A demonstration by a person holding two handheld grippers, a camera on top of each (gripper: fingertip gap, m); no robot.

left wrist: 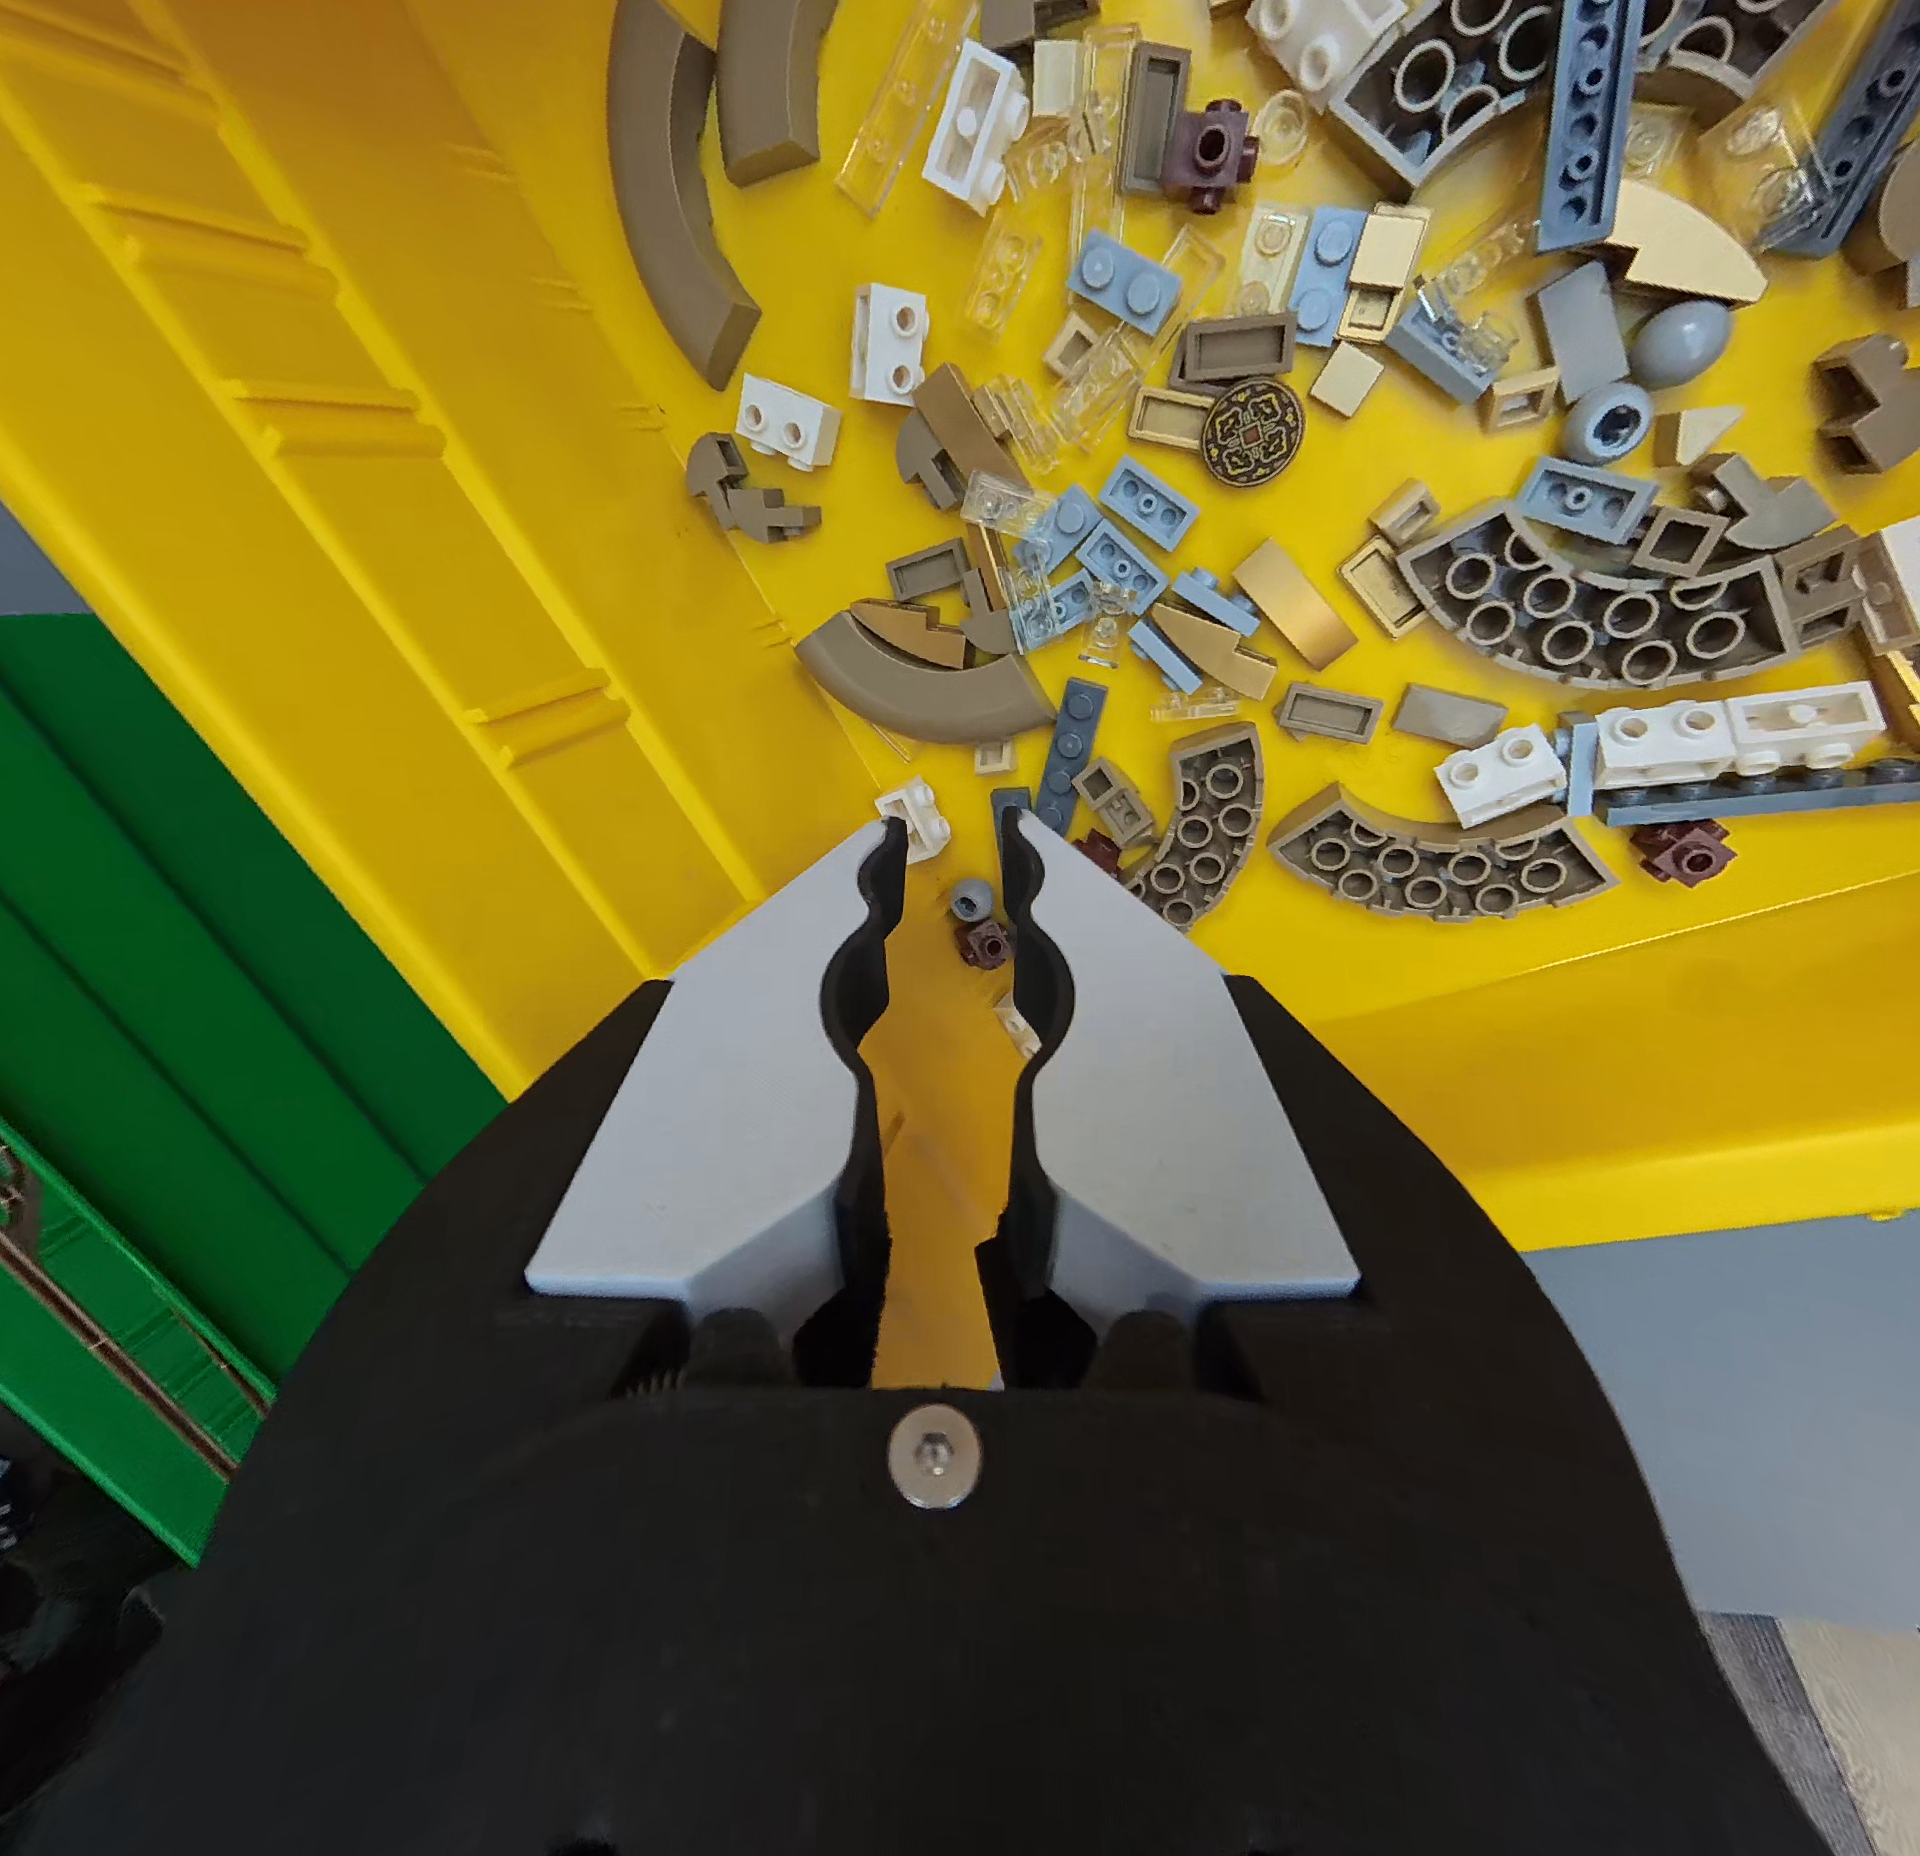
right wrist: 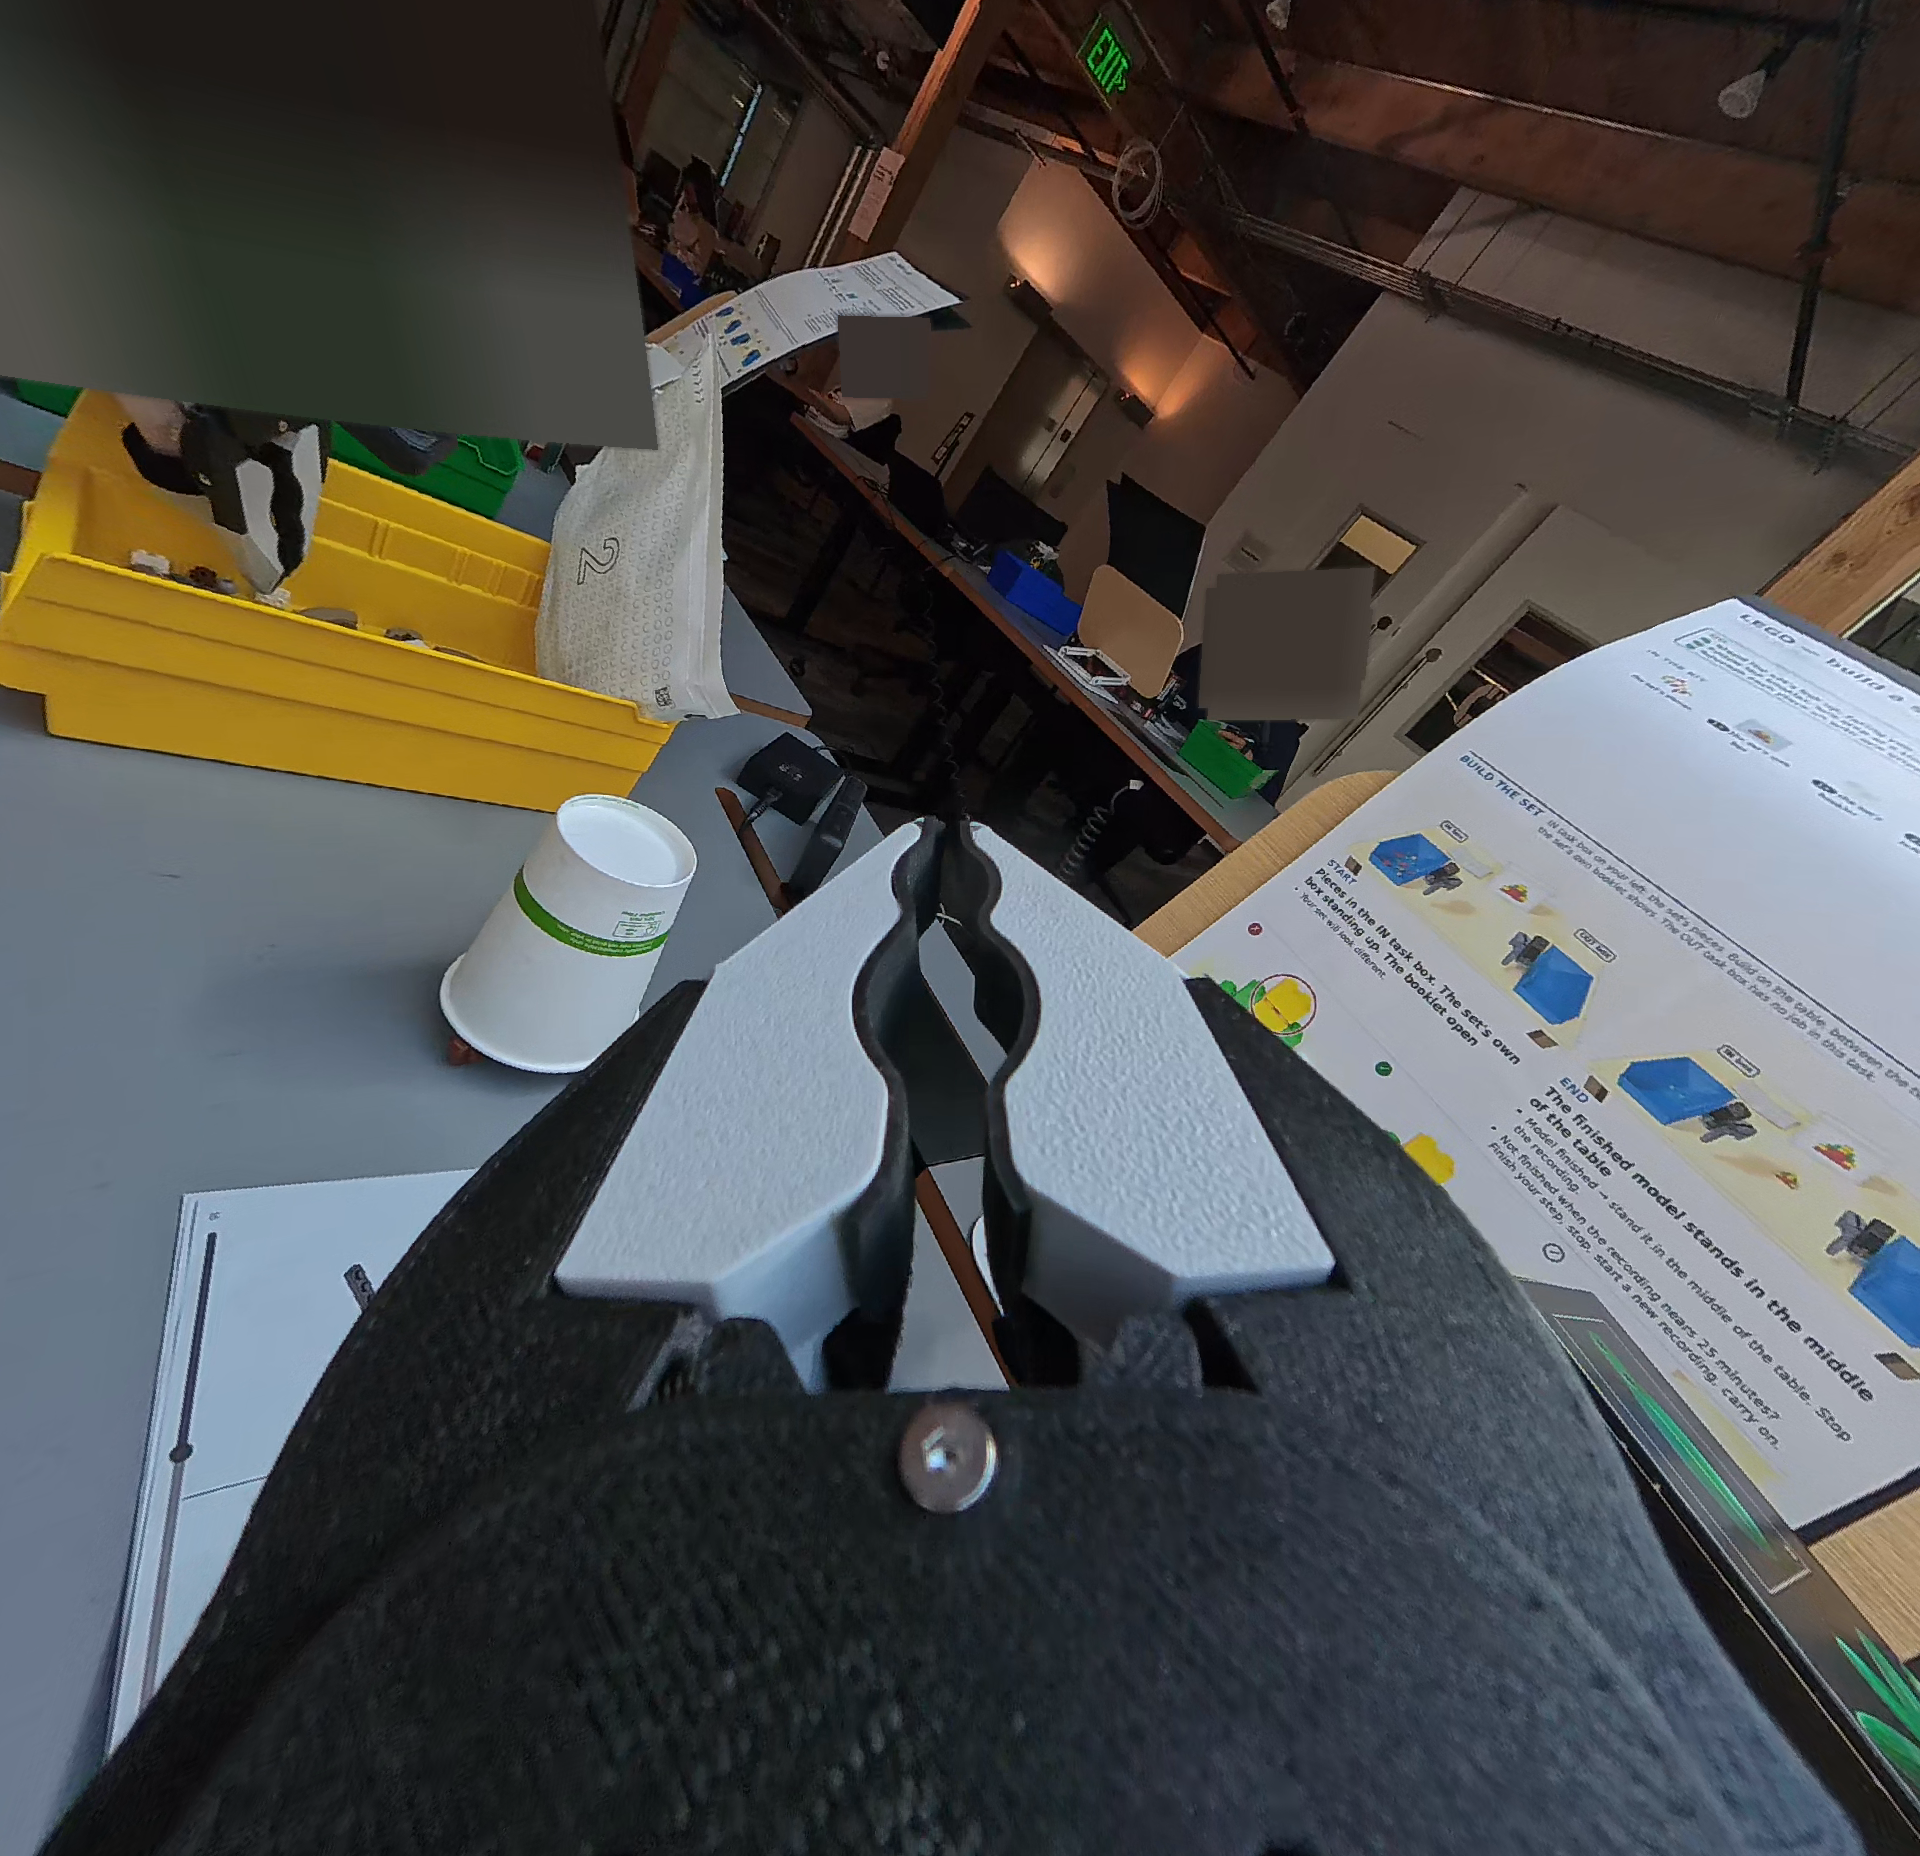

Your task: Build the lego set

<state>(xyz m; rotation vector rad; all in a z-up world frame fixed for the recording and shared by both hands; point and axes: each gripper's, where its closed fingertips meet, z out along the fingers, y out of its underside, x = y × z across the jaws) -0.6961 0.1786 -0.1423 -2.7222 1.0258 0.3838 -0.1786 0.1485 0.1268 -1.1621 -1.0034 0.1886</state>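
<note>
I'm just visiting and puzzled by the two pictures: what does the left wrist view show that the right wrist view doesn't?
Only the left wrist view shows the loose bricks up close: a round patterned tile, curved tan pieces, and a small white brick by the open left claw.

Only the right wrist view shows the upturned paper cup, the instruction sheet, the white bag and the shut right claw, holding nothing.

Both show the yellow tray; the left claw also shows in the right wrist view.

Two grippers — left gripper point(left wrist: 951, 819), right gripper point(right wrist: 948, 832). One yellow bin point(left wrist: 416, 456) — three dark red bricks point(left wrist: 1210, 149) visible. One paper cup point(right wrist: 571, 939). One white bag point(right wrist: 634, 559).
</note>
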